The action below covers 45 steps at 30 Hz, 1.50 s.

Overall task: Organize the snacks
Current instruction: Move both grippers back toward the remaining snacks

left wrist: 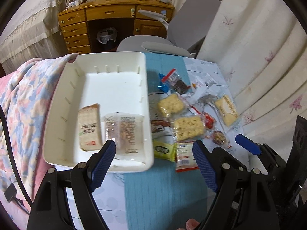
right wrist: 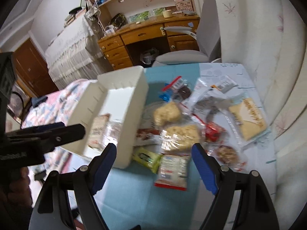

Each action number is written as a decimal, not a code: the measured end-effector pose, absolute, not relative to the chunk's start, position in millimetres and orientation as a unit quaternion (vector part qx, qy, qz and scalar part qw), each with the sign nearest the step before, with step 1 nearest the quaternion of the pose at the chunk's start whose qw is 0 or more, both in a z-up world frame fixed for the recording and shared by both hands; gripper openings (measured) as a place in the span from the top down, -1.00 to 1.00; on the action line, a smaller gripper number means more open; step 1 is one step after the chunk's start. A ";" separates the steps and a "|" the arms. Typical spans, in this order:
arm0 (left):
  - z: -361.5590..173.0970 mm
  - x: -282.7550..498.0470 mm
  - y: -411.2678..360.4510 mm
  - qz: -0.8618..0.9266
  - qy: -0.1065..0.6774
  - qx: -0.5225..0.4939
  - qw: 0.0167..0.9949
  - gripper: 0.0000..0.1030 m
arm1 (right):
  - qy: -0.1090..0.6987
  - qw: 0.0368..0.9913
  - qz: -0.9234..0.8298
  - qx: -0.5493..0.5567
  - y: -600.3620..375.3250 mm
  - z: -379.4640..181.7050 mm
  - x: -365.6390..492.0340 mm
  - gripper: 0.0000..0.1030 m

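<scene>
Hovering both grippers, left gripper [left wrist: 154, 156] and right gripper [right wrist: 154, 162], wide and empty, we should take the red-and-white printed packet [right wrist: 172, 170] beside the white plastic bin's [left wrist: 145, 88] near corner squarely.

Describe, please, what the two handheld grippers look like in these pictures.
Both the left gripper and the right gripper have black frames with silver rivets and two fingers faced with blue textured pads.

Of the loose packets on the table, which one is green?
The green packet beside the white bin's near corner, left of the red-and-white packet. The other loose packets are yellow, red, blue or clear.
</scene>
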State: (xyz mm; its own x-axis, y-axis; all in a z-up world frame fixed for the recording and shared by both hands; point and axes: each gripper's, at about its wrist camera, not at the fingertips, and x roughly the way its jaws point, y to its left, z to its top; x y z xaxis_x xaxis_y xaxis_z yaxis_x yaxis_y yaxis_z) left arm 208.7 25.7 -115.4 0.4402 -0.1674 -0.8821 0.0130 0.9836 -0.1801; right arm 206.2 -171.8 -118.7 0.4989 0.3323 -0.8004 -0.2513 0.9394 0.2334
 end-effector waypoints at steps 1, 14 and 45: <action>-117.2 207.6 21.3 -0.054 0.526 -0.075 0.845 -0.58 | 0.473 0.864 0.168 0.037 -175.0 -120.0 205.4 -0.58; -175.0 207.8 -30.8 -0.051 0.562 -0.132 0.815 -0.58 | 0.506 0.842 0.175 -0.062 -221.5 -149.1 205.7 -0.58; -301.3 256.4 -102.1 -0.011 0.707 -0.136 0.694 -0.50 | 0.523 0.814 0.189 -0.170 -254.6 -245.3 241.2 -0.07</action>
State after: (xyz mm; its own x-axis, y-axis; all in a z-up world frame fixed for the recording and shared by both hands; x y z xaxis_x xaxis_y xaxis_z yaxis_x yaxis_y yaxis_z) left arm 256.4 -102.1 -301.3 0.0003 -0.2064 -0.9785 -0.1769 0.9630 -0.2032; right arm 241.2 -254.6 -245.3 0.3817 0.1287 -0.9153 -0.4849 0.8709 -0.0798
